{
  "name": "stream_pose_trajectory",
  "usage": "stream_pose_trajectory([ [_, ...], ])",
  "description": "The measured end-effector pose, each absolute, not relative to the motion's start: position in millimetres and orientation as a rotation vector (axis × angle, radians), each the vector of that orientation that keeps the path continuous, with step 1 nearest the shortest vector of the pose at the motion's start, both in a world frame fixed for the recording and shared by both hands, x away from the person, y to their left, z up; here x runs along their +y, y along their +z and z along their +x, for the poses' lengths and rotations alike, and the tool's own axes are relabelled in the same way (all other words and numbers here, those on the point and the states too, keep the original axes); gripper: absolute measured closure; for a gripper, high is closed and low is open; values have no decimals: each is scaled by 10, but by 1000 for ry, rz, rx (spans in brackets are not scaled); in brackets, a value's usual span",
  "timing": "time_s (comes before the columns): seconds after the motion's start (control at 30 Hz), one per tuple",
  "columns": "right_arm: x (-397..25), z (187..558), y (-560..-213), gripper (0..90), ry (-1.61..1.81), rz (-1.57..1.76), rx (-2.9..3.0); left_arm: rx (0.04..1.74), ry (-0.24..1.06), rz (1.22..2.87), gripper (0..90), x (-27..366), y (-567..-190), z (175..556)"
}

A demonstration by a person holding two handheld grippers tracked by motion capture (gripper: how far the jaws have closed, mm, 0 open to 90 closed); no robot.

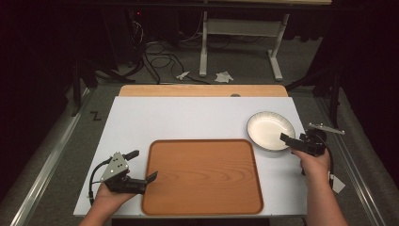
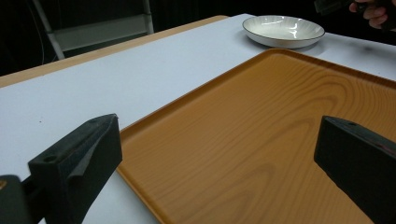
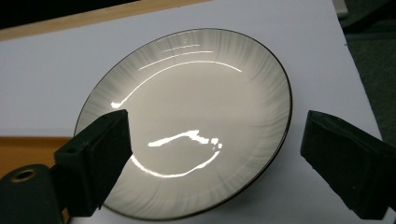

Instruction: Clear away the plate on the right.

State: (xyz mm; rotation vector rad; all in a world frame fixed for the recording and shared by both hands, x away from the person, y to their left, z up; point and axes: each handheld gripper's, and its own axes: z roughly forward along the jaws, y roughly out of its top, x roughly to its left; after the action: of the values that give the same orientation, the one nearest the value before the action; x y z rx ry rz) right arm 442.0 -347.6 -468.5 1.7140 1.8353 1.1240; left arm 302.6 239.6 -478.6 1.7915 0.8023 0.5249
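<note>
A white plate (image 1: 270, 130) with a thin dark rim sits on the white desk (image 1: 188, 117) near its right edge, just beyond the far right corner of an orange wood-grain tray (image 1: 202, 176). The right hand-held gripper (image 1: 288, 140) hovers at the plate's near right rim, jaws spread wide, gripping nothing. The left hand-held gripper (image 1: 143, 165) waits at the tray's left edge, jaws also wide apart and empty. Nothing stands between gripper and plate. A black "Z" mark (image 1: 95, 116) shows on the floor left of the desk.
</note>
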Motion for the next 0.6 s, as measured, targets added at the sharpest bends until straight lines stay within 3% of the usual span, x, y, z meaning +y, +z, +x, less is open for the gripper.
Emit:
stream_pose_trajectory([
  [0.6, -3756, 4454, -4955, 375, 1290, 1907, 1786, 856, 532, 1765, 21, 2436, -4805, 3030],
])
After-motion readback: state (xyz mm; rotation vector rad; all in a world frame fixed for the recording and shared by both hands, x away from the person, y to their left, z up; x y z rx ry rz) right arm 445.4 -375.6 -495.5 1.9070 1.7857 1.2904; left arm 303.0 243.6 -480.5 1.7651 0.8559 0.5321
